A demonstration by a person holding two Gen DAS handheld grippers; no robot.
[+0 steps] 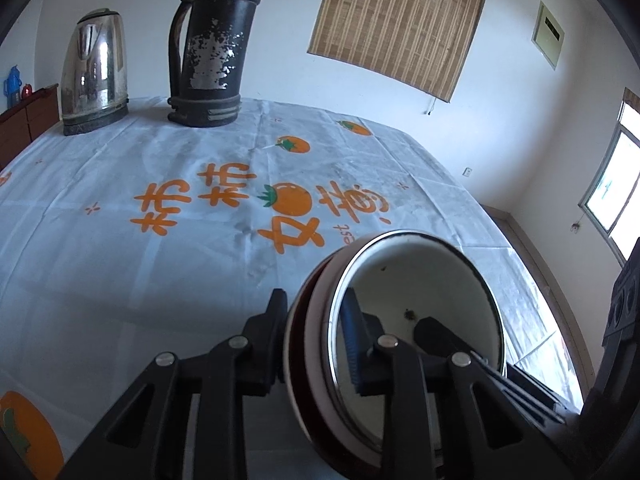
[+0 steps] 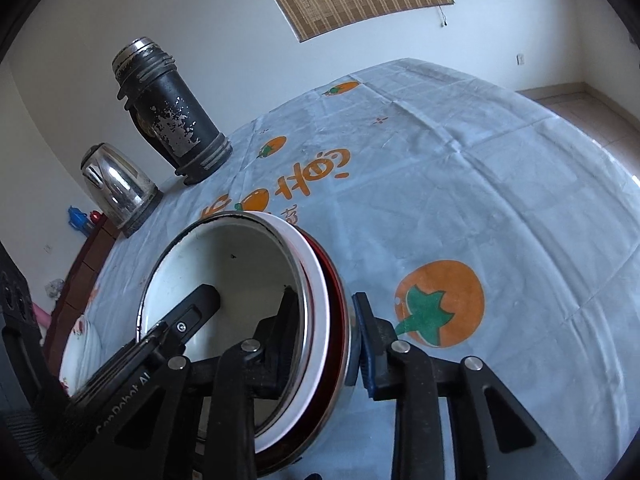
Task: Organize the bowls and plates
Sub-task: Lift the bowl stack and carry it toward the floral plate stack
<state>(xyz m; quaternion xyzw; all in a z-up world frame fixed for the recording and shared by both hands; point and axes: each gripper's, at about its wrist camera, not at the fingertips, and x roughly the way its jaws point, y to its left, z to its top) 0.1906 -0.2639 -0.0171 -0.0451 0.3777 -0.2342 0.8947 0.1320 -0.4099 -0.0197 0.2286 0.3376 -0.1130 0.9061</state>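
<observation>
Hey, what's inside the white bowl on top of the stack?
No food shows inside the white bowl, only small dark specks and one finger of each tongs reaching in over opposite rim sides. The tongs and the rim cover its near part, so that part cannot be seen.

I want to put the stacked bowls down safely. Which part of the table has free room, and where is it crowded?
The tablecloth is bare across the middle, around the orange lettering, and toward the right edge past the persimmon print. The far left corner is crowded: the steel kettle and the black thermos stand there.
</observation>
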